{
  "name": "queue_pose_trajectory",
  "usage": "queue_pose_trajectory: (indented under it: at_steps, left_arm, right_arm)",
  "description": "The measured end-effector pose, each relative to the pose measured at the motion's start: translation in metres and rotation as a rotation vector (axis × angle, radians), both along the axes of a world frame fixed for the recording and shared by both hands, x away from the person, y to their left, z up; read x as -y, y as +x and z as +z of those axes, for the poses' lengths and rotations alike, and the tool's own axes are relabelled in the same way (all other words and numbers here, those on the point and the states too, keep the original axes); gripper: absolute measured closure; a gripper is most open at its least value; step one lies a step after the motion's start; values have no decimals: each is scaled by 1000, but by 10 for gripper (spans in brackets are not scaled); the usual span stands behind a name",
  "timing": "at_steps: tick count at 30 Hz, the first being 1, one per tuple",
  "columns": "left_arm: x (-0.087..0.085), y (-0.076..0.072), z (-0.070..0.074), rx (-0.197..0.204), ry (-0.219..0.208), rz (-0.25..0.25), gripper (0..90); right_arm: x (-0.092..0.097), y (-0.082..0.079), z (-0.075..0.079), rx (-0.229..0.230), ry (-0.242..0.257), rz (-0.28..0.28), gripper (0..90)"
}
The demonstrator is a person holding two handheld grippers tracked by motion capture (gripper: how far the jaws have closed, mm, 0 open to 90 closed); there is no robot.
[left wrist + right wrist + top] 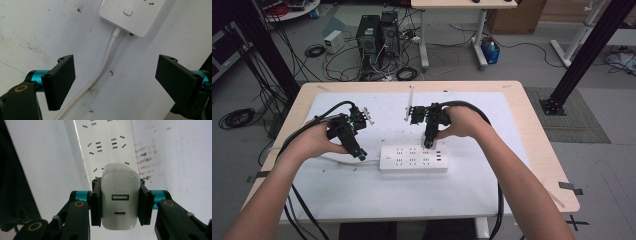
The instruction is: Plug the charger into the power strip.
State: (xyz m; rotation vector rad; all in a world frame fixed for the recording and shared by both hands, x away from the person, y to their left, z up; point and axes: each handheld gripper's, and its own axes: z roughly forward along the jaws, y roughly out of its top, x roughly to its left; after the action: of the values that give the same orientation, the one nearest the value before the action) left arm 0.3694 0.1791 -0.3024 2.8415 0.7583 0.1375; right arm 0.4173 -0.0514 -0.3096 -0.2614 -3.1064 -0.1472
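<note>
We squeeze the small white plastic charger block [120,202], hard, light and smooth, by its two flat sides in our right gripper [120,203], low in the frame over the long white power strip [106,145], while our left gripper [116,83] hangs open.

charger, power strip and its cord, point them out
charger [120,200], right gripper view, its face with the ports
power strip [412,159], high view, its top
cord [105,63], left gripper view, mid-length
</note>
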Motion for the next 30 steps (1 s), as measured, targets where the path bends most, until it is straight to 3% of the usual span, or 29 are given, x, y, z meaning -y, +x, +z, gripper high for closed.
queue_pose_trajectory:
  at_steps: [2,9,30]
  left_arm:
    - [-3,-3,-1,0,6,-2,164]
    - [-11,-9,-1,6,9,-7,164]
    - [-15,-11,-6,-19,-21,-16,164]
  right_arm:
    - [-7,3,-16,5,-22,31,623]
    - [-14,8,-30,9,-42,64,623]
    - [-16,7,-40,32,-49,187,625]
